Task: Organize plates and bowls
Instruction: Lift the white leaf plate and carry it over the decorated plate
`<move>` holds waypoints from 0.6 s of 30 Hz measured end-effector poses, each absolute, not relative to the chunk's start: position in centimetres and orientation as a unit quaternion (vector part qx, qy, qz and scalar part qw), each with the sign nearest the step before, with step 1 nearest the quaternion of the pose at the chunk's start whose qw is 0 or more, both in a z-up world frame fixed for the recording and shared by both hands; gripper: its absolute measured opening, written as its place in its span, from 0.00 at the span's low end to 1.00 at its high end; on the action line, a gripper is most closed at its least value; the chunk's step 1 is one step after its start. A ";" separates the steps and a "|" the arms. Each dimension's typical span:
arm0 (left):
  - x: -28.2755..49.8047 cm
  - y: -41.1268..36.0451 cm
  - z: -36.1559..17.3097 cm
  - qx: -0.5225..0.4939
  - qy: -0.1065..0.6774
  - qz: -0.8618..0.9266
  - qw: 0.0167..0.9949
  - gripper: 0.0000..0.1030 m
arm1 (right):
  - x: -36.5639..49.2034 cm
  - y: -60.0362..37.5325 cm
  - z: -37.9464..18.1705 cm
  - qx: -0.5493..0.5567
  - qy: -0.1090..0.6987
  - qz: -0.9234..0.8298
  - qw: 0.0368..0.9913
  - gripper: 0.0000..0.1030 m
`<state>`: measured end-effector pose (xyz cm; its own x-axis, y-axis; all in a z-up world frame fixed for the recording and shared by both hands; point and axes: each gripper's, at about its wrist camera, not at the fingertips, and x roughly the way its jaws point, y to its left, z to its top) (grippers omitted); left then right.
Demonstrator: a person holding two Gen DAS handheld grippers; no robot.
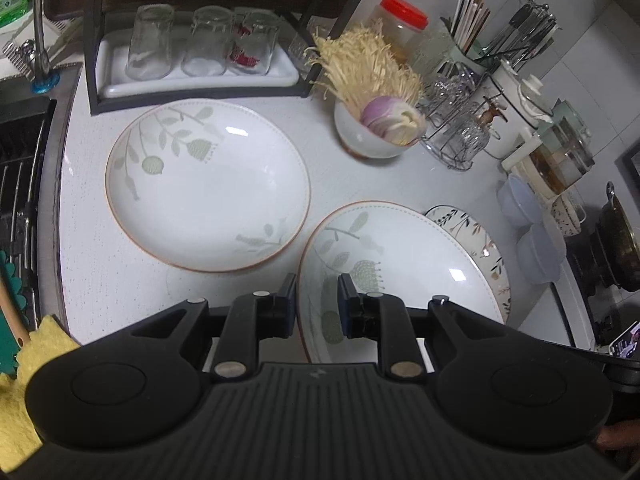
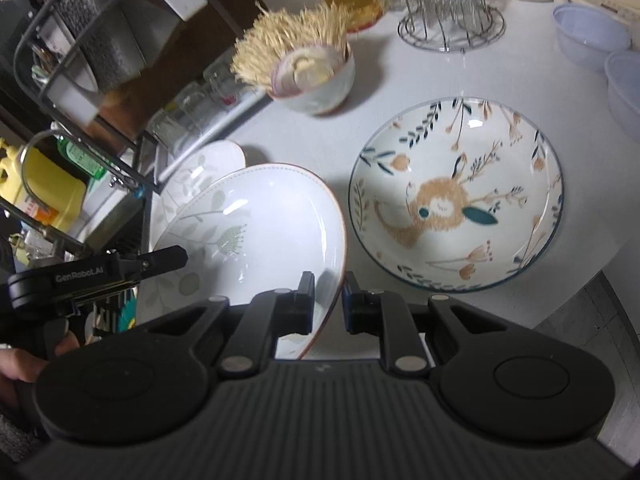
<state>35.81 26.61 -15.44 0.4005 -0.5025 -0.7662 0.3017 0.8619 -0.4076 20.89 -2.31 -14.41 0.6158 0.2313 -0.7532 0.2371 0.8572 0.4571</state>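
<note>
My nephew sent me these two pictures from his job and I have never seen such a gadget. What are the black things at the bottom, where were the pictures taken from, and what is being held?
The black shapes are hand-held tools with two pinching fingers, one in each of a person's hands. A camera sits on each tool and looks along its fingers, so you get one picture per hand. Both tools grip the same leaf-patterned plate by its rim: the left gripper on one side, the right gripper on the other, the plate tilted up. On the white counter lie a second leaf-patterned plate, a rabbit-patterned bowl and a small bowl with onion and mushrooms. Upturned glasses stand on a tray behind.
</note>
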 end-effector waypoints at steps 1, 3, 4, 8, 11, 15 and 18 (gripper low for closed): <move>36.0 26.5 -15.0 -0.103 0.492 -0.244 0.829 0.23 | 20.8 -2.4 -14.0 0.268 0.436 -0.004 0.859 0.17; 36.1 26.1 -14.0 -0.102 0.491 -0.249 0.828 0.23 | 20.7 -2.6 -13.1 0.268 0.431 -0.006 0.862 0.17; 36.2 25.9 -13.4 -0.101 0.490 -0.252 0.828 0.23 | 20.6 -2.8 -12.7 0.269 0.428 -0.006 0.863 0.17; 36.3 24.4 -11.7 -0.090 0.482 -0.266 0.830 0.23 | 20.0 -4.0 -11.1 0.270 0.412 -0.008 0.870 0.17; 36.0 22.9 -11.0 -0.080 0.475 -0.271 0.833 0.23 | 20.0 -5.2 -10.5 0.262 0.407 -0.008 0.875 0.17; 35.8 21.2 -10.5 -0.092 0.473 -0.264 0.835 0.23 | 20.6 -7.1 -10.2 0.251 0.399 0.000 0.882 0.17; 35.8 19.5 -10.5 -0.092 0.473 -0.257 0.838 0.23 | 21.0 -8.9 -10.0 0.250 0.393 0.006 0.885 0.17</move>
<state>35.82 19.50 -10.47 0.4205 -0.5176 -0.7451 0.3431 0.8510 -0.3976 21.02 -8.89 -10.01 0.6911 0.2067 -0.6925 0.1860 0.8751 0.4467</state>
